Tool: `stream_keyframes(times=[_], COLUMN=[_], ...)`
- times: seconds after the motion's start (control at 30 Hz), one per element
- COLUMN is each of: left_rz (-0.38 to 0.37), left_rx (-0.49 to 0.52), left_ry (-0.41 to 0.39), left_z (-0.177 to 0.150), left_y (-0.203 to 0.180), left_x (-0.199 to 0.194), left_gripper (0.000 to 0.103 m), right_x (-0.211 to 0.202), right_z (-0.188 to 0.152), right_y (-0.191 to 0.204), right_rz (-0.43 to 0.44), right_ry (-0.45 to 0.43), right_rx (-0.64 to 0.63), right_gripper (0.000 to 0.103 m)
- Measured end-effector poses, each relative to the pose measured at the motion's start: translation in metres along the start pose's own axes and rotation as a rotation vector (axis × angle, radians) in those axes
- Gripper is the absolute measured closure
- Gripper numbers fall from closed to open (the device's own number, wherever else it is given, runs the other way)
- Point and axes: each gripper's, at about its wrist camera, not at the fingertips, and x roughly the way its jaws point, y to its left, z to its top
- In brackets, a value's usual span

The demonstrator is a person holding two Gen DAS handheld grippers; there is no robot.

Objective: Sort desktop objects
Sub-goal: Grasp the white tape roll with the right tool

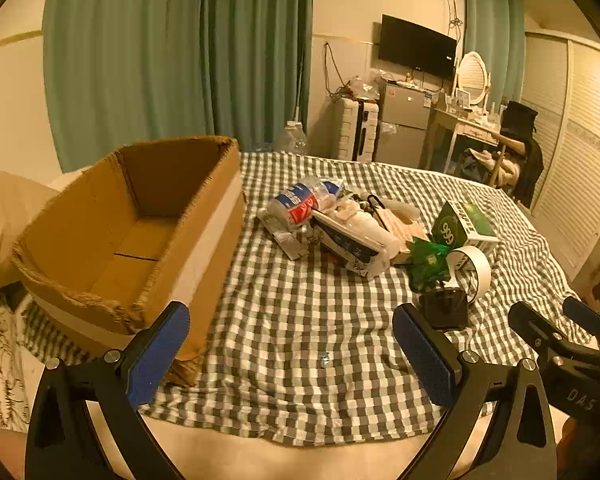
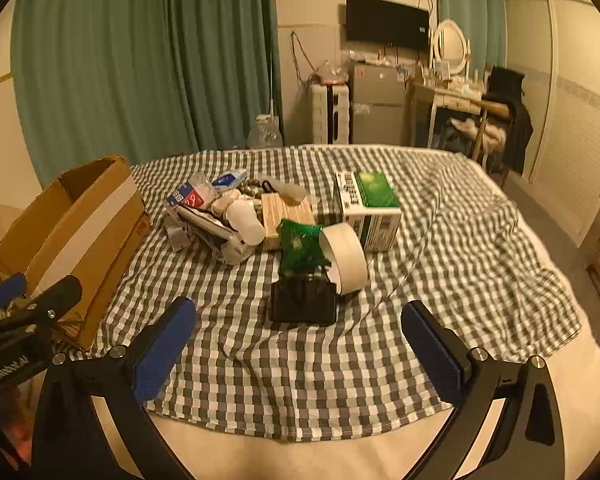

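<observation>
A: What is seen at the left?
B: An empty cardboard box (image 1: 140, 232) on the checked cloth (image 1: 300, 340); the pile of clutter (image 2: 260, 216) is heaped beside it.
A: And the grippers?
B: The left gripper (image 1: 290, 354) and right gripper (image 2: 298, 350) are held wide apart, nothing gripped.

A bed (image 2: 480, 432) is being covered by a checked cloth (image 2: 440, 240). An open cardboard box (image 1: 148, 224) is being carried at the cloth's left edge. A heap is being borne mid-cloth: a crushed bottle (image 1: 300, 204), a green box (image 2: 370, 208), a tape roll (image 2: 346, 258), a black case (image 2: 303, 300).
</observation>
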Motion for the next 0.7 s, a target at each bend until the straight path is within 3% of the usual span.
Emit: stream_keyframes(times=[0.2, 0.33, 0.47, 0.57, 0.7], left_rz=[-0.045, -0.071, -0.071, -0.075, -0.062], left_rx=[-0.05, -0.061, -0.07, -0.116, -0.133], left_ry=[0.064, 0.111, 0.135, 0.159, 0.167], left_z=[0.001, 0.004, 0.009, 0.017, 0.029], left_y=[-0.007, -0.02, -0.027, -0.03, -0.037], left_x=[0.031, 0.059, 0.083, 0.105, 0.133], left_gripper=[0.0, 0.0, 0.0, 0.0, 0.0], right_x=[0.028, 0.057, 0.091, 0.115, 0.139], right_z=[0.008, 0.014, 0.023, 0.026, 0.028], right_y=[-0.025, -0.037, -0.044, -0.046, -0.05], right_rz=[0.092, 0.056, -0.003, -0.028, -0.03], right_ry=[0.048, 0.069, 0.103, 0.134, 0.165], right_rx=[0.141, 0.182, 0.14, 0.093, 0.067], right_gripper=[0.001, 0.003, 0.013, 0.043, 0.046])
